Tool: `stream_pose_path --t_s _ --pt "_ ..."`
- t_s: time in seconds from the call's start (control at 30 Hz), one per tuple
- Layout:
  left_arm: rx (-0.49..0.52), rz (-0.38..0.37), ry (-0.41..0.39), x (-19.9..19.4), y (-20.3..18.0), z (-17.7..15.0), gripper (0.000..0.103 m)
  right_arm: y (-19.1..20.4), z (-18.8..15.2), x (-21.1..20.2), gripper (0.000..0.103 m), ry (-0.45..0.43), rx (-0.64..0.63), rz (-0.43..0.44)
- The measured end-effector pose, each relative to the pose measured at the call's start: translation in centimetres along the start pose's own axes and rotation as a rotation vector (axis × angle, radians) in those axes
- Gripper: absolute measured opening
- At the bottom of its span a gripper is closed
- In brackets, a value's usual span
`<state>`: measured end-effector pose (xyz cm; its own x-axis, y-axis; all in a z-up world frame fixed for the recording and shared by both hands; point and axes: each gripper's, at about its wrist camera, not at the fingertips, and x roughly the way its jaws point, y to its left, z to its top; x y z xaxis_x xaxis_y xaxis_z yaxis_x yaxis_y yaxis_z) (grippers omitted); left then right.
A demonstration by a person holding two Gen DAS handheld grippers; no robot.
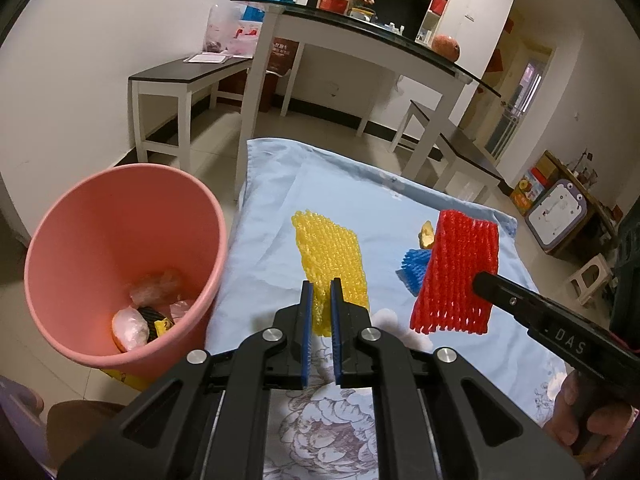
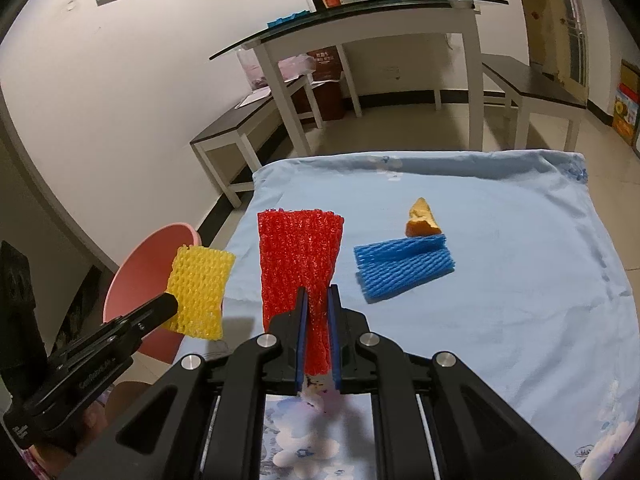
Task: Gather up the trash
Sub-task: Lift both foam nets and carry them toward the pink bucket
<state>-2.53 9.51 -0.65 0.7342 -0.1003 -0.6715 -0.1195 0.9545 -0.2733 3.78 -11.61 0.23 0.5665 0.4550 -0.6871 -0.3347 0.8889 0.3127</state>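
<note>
Pinching yellow foam net [image 1: 330, 268], left tool [image 1: 321, 284]; right tool [image 2: 318, 292] apparently clamps red net [image 2: 298, 260].

Three foam nets [image 2: 403, 268], one peel [image 2: 423, 220], one bin [image 1: 120, 256].

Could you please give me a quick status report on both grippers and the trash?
Left gripper shut on yellow foam net. Right gripper shut on red foam net. Blue foam net on cloth. Pink bin unobstructed.

The red foam net [image 1: 456, 276] hid most of the blue foam net [image 1: 412, 270] in the left wrist view. The pink bin [image 2: 136, 280] was partly covered by the yellow foam net [image 2: 198, 292].
</note>
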Motion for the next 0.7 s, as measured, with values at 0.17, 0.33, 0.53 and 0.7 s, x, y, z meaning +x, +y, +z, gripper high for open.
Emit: stream_pose_path --t_s 0.17,0.33,0.53,0.7 --pt "-0.017 0.005 -0.004 -0.4 0.9 0.0 0.008 0.9 0.3 0.3 0.009 0.003 -0.021 0.006" --pt "-0.035 0.014 -0.007 -0.5 1.8 0.0 0.008 1.9 0.5 0.8 0.009 0.011 -0.046 0.014" --pt "-0.056 0.032 -0.013 -0.7 3.0 0.0 0.008 3.7 0.7 1.5 0.009 0.019 -0.082 0.027" --pt "-0.075 0.056 -0.031 -1.2 4.2 0.2 0.008 5.1 1.0 2.0 0.009 0.022 -0.108 0.042"
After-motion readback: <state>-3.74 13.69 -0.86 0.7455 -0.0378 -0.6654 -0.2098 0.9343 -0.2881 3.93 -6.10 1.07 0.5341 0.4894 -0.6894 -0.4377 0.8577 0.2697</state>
